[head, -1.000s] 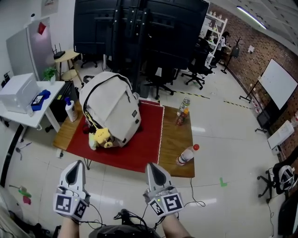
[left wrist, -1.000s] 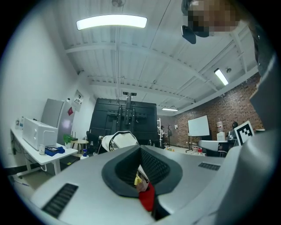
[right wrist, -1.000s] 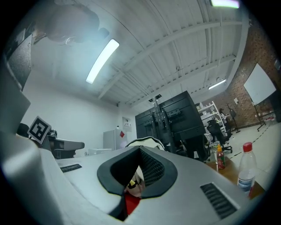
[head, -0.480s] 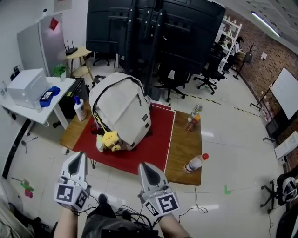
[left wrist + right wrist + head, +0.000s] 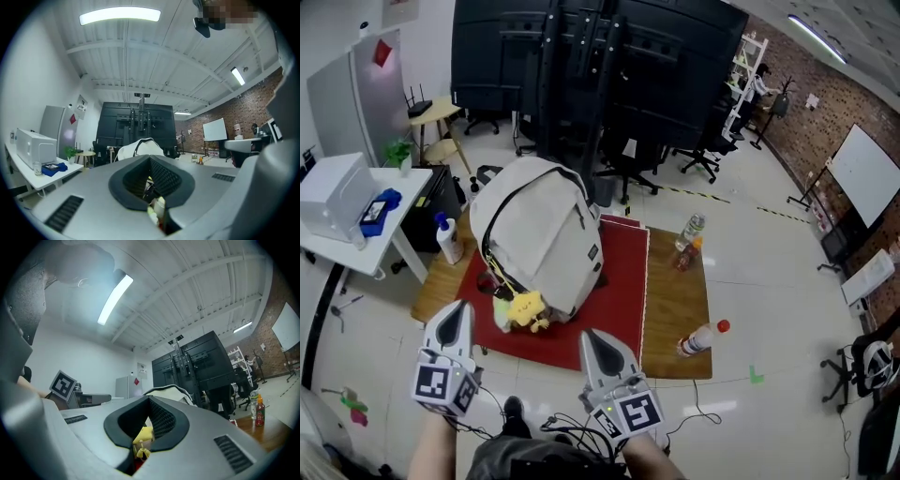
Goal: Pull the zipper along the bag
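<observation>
Bag (image 5: 542,234) stood upright on the red mat (image 5: 619,286), well ahead of the left gripper (image 5: 455,317) and right gripper (image 5: 592,343). Both grippers had closed, empty jaws, probably because neither had reached the zipper (image 5: 501,204) yet.

Brick wall (image 5: 834,98), whiteboard (image 5: 865,171), white tiled floor (image 5: 769,281)

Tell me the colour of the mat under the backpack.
Red. The mat shows best in the head view, beneath the cream backpack.

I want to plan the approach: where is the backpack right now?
In the head view, the backpack stands on the left half of the red mat, a yellow plush toy at its near lower corner.
</observation>
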### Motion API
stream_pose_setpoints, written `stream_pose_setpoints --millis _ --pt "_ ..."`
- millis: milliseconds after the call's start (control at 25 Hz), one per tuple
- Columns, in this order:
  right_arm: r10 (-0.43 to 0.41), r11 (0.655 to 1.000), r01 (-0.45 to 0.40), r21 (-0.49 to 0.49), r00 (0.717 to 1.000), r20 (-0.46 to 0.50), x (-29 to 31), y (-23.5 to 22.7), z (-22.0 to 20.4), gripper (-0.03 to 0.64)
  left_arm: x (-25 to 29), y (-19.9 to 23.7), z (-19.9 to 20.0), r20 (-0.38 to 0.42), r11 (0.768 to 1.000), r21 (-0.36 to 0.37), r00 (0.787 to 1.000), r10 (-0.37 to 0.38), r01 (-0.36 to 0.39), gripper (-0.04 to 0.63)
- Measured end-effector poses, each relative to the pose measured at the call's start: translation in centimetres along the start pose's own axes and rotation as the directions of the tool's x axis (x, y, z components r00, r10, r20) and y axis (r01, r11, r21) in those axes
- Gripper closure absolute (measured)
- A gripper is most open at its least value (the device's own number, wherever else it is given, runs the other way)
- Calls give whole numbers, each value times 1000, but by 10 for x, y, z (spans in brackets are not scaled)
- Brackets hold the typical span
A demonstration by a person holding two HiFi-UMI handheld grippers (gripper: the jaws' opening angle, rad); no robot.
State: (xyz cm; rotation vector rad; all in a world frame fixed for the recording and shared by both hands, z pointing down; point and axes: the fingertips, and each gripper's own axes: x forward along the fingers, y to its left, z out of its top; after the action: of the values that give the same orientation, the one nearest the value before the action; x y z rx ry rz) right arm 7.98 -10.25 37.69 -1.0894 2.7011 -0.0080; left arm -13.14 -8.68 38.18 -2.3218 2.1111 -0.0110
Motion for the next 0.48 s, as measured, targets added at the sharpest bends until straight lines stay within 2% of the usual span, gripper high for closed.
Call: stream_pose_setpoints --millis 200,360,480 --pt "14 1000 -14 -13 1000 -12 62 16 -13 620 35 42 1 9 999 -8 999 -41 41 581" --pt "50 999 -50 2 997 -63 106 35 -33 620 63 74 -2 13 998 -13 998 -62 63 581" --pt "60 998 -59 5 995 -81 134 44 -44 620 83 90 2 16 994 -15 994 -109 109 580"
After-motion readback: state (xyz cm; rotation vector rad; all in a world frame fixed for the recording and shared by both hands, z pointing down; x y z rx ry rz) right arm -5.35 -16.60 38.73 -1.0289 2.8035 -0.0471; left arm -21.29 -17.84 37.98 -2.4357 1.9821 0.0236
